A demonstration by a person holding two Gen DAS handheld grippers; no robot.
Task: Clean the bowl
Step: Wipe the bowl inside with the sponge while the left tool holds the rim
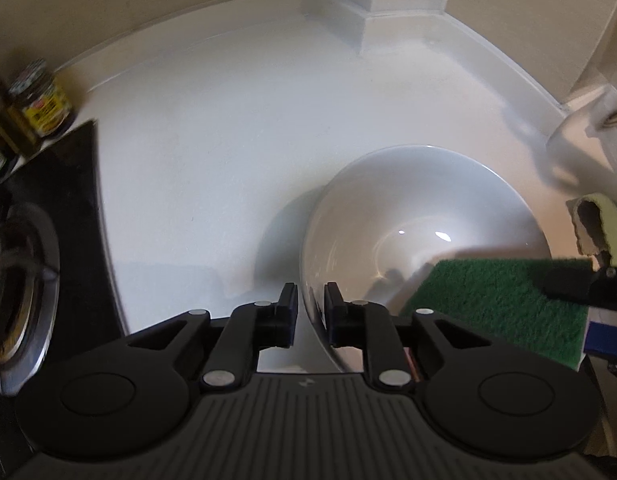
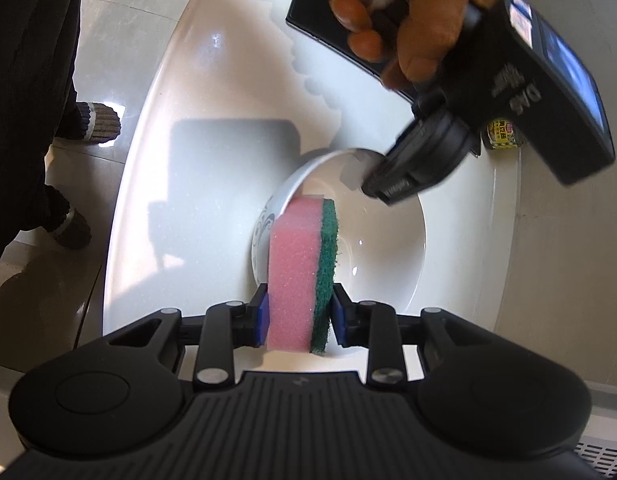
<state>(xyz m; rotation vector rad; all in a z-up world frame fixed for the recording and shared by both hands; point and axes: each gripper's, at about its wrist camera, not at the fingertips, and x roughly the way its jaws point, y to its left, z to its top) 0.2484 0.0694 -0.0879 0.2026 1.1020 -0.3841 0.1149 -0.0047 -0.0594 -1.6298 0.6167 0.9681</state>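
currently the sponge (image 2: 304, 272) is clamped by the right gripper (image 2: 298, 314); the bowl (image 1: 424, 216) rim is straddled, unpressed, by the left gripper (image 1: 310, 304); "das" is read on its body.

White bowl (image 2: 372, 248) – tilted – on countertop (image 1: 212, 152)

I see a white countertop (image 1: 212, 152) with a raised white lip along its back and a boxed corner jutting in, and its near edge curves above a tiled floor (image 2: 108, 32). The white bowl (image 1: 424, 200) rests on it, tilted, and at the far left a yellow-labelled jar (image 1: 40, 98) stands just beside a black cooktop (image 1: 68, 208) set in the counter.
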